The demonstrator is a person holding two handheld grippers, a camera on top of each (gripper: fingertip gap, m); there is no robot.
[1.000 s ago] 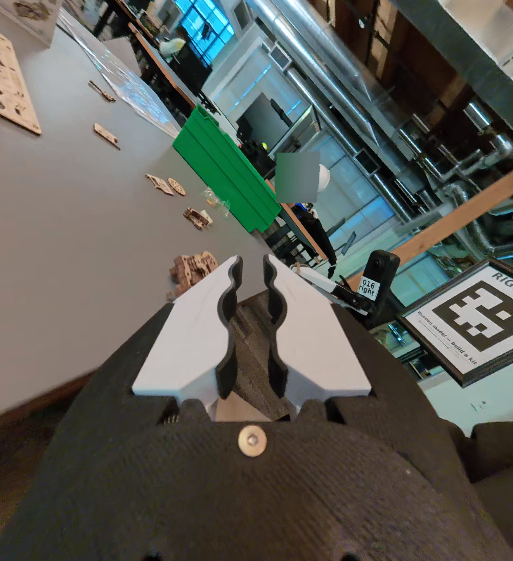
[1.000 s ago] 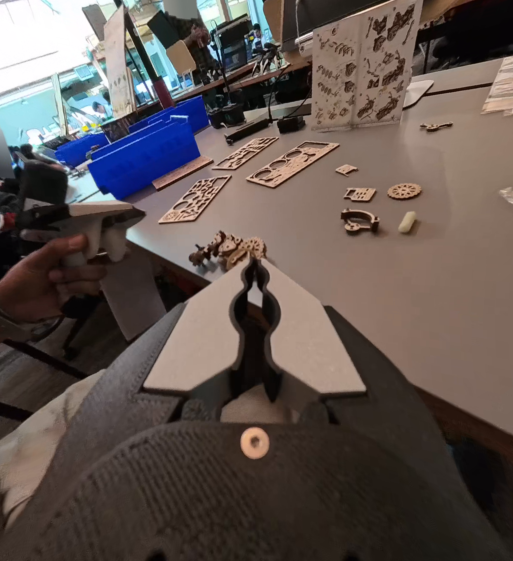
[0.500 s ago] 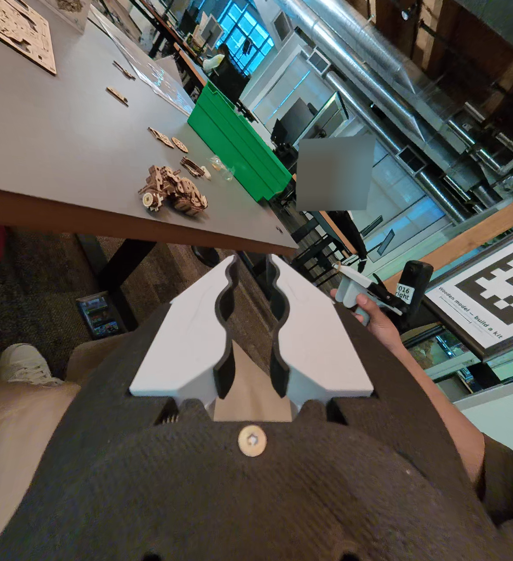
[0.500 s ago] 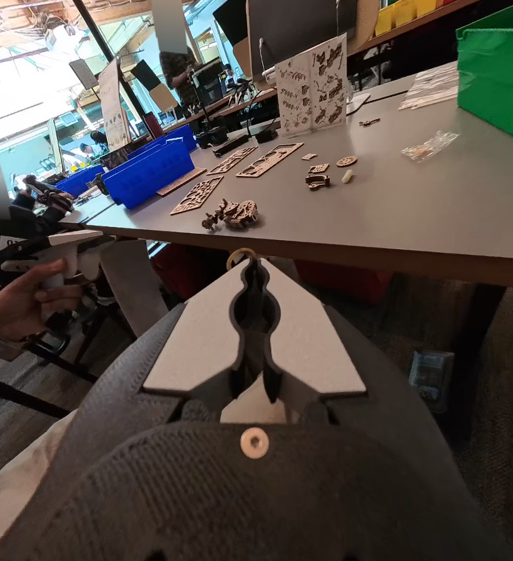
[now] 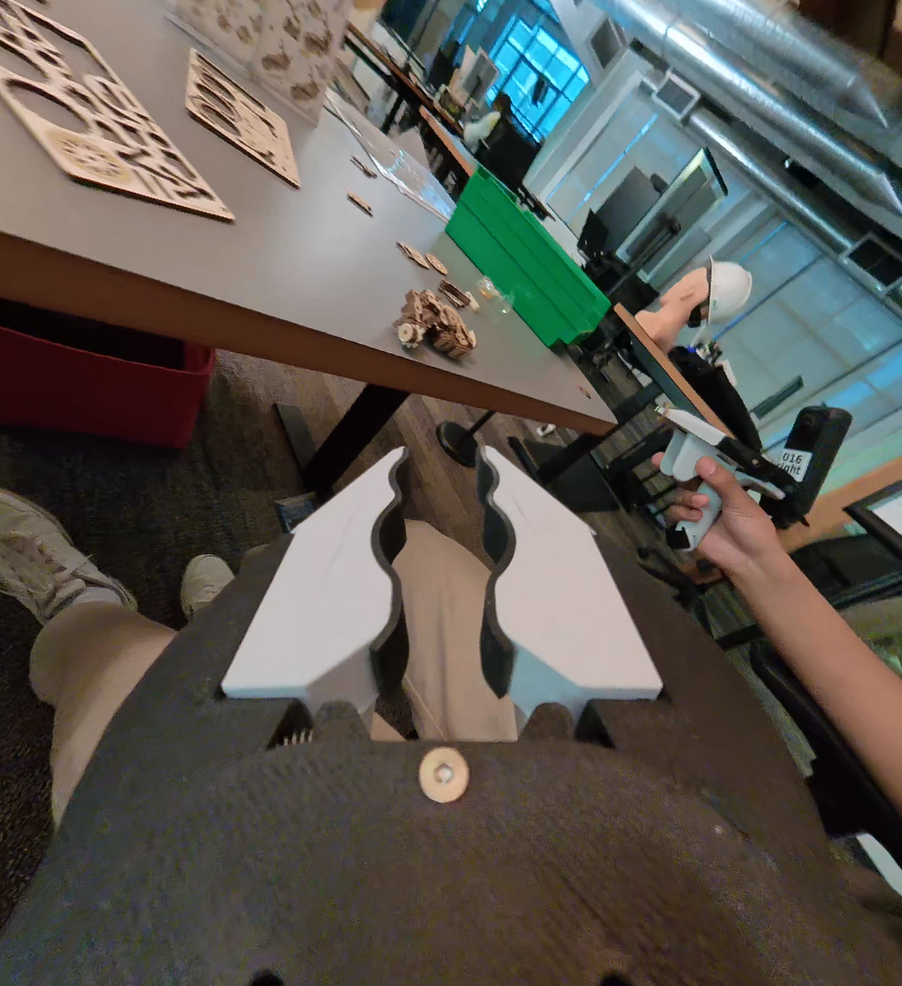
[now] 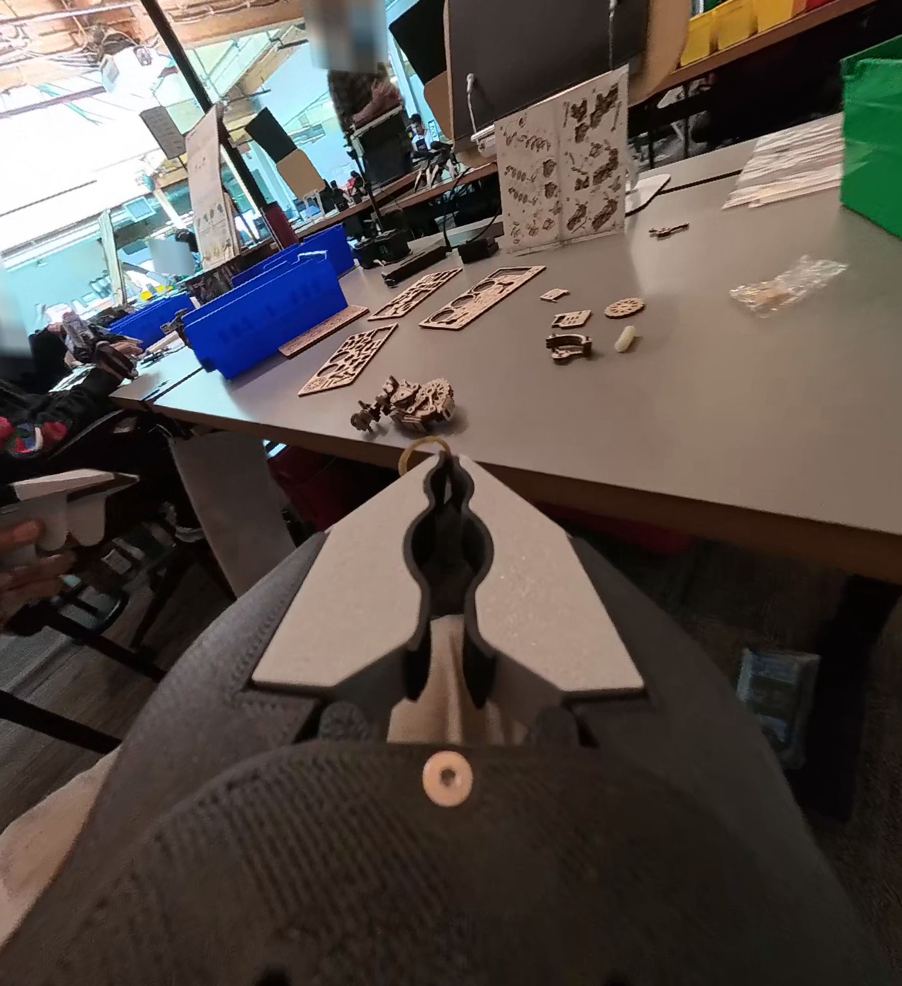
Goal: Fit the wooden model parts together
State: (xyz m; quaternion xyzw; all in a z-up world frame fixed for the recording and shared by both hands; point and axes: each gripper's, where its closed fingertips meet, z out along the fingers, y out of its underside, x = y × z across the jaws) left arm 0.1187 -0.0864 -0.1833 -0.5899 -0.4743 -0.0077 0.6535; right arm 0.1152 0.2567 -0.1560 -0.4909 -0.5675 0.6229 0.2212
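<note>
The half-built wooden model sits near the front edge of the grey table; it also shows in the left wrist view. My right gripper is below and in front of the table edge, shut on a thin yellowish ring that sticks out past its tips. My left gripper is open and empty, low over the person's lap, short of the table. Loose wooden parts lie further back: a curved piece, a gear disc and a small plate.
Punched wooden sheets and blue bins lie at the left of the table. A green bin, a plastic bag, a white peg and a standing instruction sheet are at the right and back. A red box stands under the table. The grippers' ends are close to 35 centimeters from one another. Between my right fingertips and the half-built wooden model there is roughly 20 centimeters. My left wrist view looks at it from another angle. The left gripper is farther from the curved piece, some 40 centimeters, than the right, some 25 centimeters.
Both grippers have pulled back and down from table height to below the table edge, over the lap. The left stays open and the right stays shut.
</note>
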